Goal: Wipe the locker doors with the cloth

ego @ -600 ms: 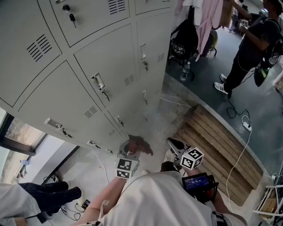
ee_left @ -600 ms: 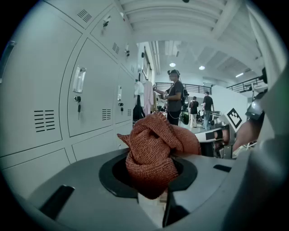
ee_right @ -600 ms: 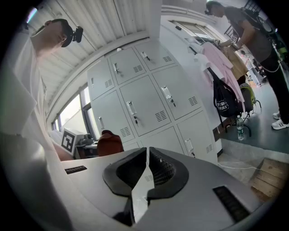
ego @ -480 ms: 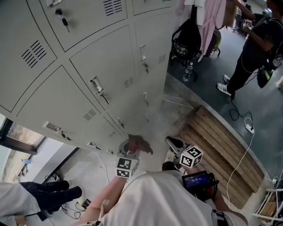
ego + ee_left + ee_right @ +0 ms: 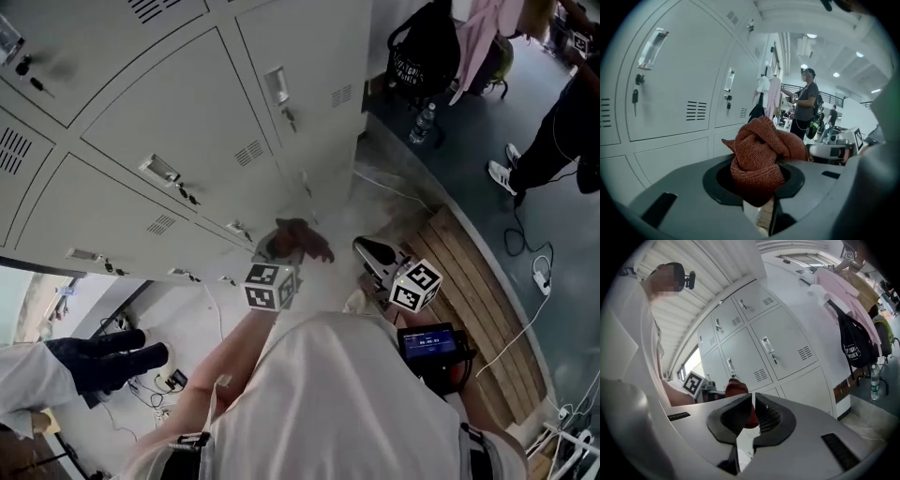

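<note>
Left hand-held gripper (image 5: 757,177) clamped on cloth (image 5: 758,147). Cloth is wadded up with no clear long axis and bulges out past the jaws, beside the locker doors (image 5: 187,122). Right hand-held gripper (image 5: 753,420) closed, empty.

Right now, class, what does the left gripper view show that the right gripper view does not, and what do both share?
Only the left gripper view: the left claw shut on the cloth close up, and a standing person in a dark shirt. Only the right gripper view: the right claw head-on, empty and shut, and a water bottle on the floor. Both: grey locker doors and the cloth.
</note>
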A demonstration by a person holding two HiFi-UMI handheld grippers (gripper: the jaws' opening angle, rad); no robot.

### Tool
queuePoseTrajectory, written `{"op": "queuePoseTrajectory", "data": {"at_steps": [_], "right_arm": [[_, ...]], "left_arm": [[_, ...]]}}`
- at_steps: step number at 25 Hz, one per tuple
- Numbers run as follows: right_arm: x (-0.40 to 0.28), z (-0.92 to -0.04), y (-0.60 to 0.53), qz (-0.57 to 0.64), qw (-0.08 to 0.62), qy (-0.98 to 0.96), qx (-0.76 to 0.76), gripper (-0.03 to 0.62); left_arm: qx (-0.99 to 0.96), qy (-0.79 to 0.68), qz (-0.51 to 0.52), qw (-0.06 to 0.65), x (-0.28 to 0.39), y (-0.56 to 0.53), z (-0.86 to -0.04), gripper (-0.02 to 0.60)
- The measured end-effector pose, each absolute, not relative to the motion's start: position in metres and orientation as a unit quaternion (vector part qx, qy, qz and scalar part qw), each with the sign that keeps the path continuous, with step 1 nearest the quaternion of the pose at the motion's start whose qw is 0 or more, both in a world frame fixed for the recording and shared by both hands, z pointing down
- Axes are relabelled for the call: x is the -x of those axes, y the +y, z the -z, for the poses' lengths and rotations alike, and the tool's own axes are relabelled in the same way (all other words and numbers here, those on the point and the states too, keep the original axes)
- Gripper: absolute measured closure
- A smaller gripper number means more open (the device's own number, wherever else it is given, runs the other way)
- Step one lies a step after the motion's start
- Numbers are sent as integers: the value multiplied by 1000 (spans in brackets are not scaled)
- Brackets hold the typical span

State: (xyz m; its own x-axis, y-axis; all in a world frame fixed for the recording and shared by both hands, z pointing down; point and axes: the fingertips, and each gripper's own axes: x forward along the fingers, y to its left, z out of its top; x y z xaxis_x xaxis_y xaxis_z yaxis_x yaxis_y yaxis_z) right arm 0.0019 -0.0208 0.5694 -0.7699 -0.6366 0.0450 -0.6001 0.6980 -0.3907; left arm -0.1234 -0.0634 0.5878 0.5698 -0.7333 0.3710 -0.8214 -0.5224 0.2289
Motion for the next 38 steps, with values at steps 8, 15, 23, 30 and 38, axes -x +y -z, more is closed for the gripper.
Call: {"op": "queuePoseTrajectory", "data": {"at_steps": [8,15,23,30,38], "right_arm": [[-24,-568,-48,221,57,928,294,565],[-33,-577,-70,256,25,921,294,565],[-64,-580,-106,260,8,907,331,565],[-74,-582,-117,266,6,899,349,565],[-105,-585,-112,270,8,877,396,565]], "left_arm": [[-832,-486,-123,237,90,-94,-592,469],[-628,-598,67,494,145,-171,-626,469],[-554,-656,235,456,177,-252,-592,469],[-574,-616,225,490,122,-287,-610,469],[-679,-568,159,437,14,-353,-582,469]]}}
